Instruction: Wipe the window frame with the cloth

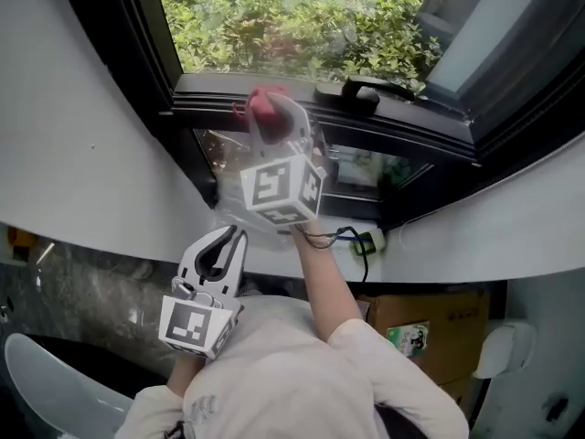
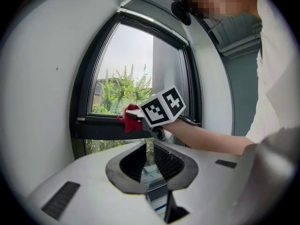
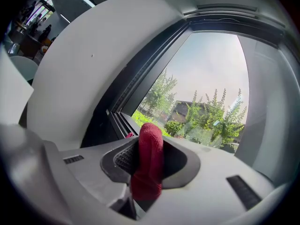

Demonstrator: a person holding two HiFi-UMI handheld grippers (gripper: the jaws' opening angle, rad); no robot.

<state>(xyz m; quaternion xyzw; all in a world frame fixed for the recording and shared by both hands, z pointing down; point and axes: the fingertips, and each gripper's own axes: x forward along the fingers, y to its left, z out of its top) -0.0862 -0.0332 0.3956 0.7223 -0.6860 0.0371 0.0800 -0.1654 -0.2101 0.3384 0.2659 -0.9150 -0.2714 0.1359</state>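
1. You have two tongs, and each one has a cube with black and white squares on it.
2. Your right tongs [image 3: 148,150] are shut tight on one red cloth [image 3: 150,142]. The cloth pokes up between the two jaws.
3. The cloth is pressed on the middle bar of the black window frame [image 1: 210,99], near the one black handle [image 1: 366,90].
4. Your left tongs [image 2: 149,161] are open just a little and hold nothing. They hang low, well apart from the window.
5. One brown cardboard box [image 1: 430,323] sits under the sill. It has a green label, but the words are too small to read.
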